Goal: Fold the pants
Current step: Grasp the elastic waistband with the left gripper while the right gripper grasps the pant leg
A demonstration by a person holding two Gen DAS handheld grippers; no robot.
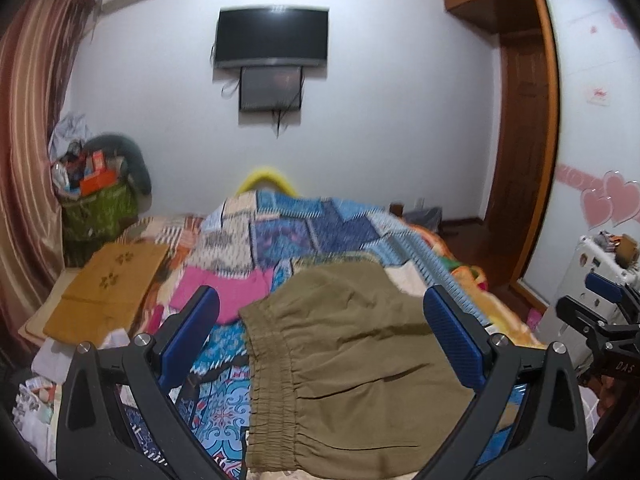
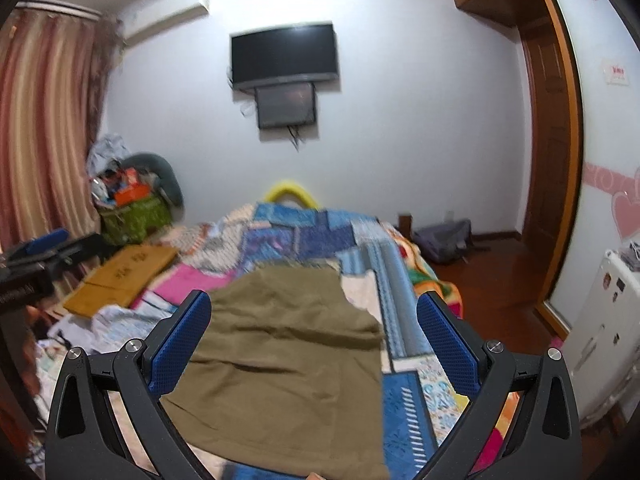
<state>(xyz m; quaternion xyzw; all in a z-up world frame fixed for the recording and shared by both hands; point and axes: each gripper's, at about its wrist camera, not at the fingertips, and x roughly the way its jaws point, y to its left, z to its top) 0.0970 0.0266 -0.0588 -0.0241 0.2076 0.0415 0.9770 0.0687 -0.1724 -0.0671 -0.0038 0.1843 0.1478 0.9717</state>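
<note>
Olive-green fabric pants with a gathered elastic waistband (image 1: 344, 364) lying flat on a bed under a blue patchwork quilt (image 1: 304, 232), left gripper (image 1: 320, 340) and right gripper (image 2: 314, 340) above them, jaws wide apart, holding nothing, pink cloth (image 1: 224, 288) just beside the pants

A dark television (image 1: 272, 36) is hanging on the white wall (image 1: 380, 120), striped curtains (image 1: 28, 120) are draping at the left, and a wooden wardrobe (image 2: 548, 120) is standing beside reddish floor (image 2: 492, 280).
</note>
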